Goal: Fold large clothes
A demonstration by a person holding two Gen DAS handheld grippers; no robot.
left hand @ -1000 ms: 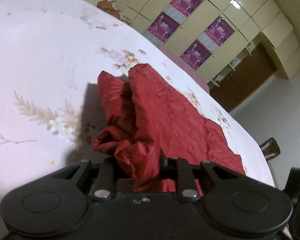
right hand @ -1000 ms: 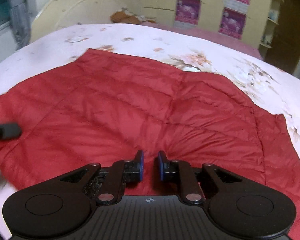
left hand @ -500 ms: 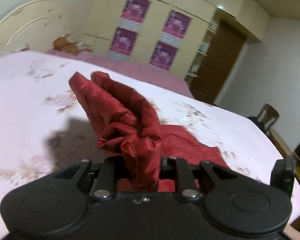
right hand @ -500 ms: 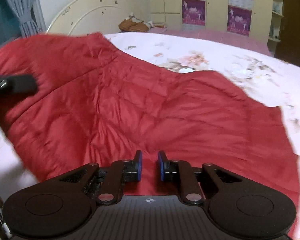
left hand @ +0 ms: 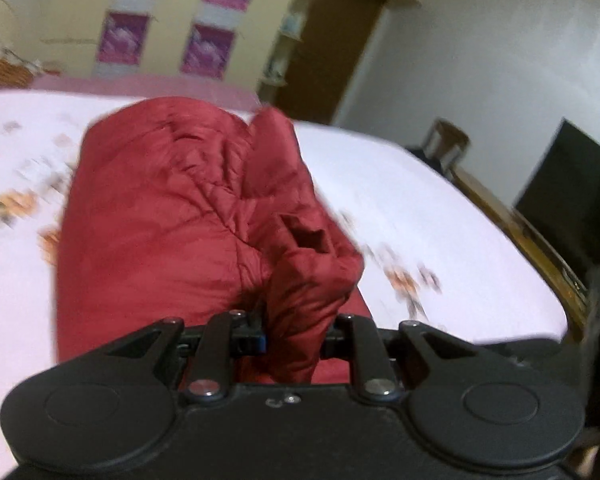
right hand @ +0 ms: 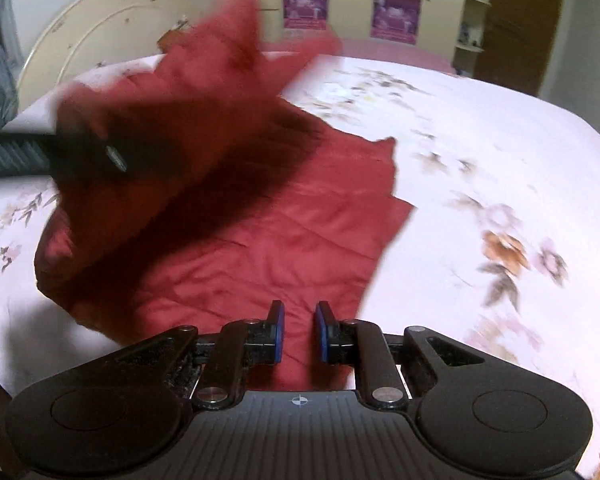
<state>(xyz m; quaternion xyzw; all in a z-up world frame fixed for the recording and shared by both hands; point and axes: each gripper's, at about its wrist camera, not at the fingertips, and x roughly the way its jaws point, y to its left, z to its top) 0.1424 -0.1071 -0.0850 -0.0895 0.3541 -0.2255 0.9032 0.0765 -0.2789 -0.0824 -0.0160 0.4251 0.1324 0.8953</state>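
Observation:
A large red quilted garment [left hand: 172,208] lies on a bed with a pale floral sheet [left hand: 440,208]. My left gripper [left hand: 296,332] is shut on a bunched fold of it, and the cloth rises in a hump just ahead of the fingers. In the right wrist view the garment [right hand: 284,248] is partly flat on the sheet [right hand: 480,128], while its left part is lifted and blurred. The left gripper [right hand: 112,156] shows there as a dark blur under that raised cloth. My right gripper [right hand: 300,328] is shut on the garment's near edge, with red cloth between its blue pads.
A cream curved headboard [right hand: 92,32] stands at the far end of the bed. Behind it is a wardrobe with purple posters [left hand: 204,40] and a brown door [left hand: 332,40]. A chair [left hand: 446,140], a dark screen [left hand: 572,200] and the bed's wooden edge [left hand: 540,248] are on the right.
The left gripper has carried its bunch of cloth up and across, so the garment's left part now hangs over the rest. The right gripper has shifted along with the hem.

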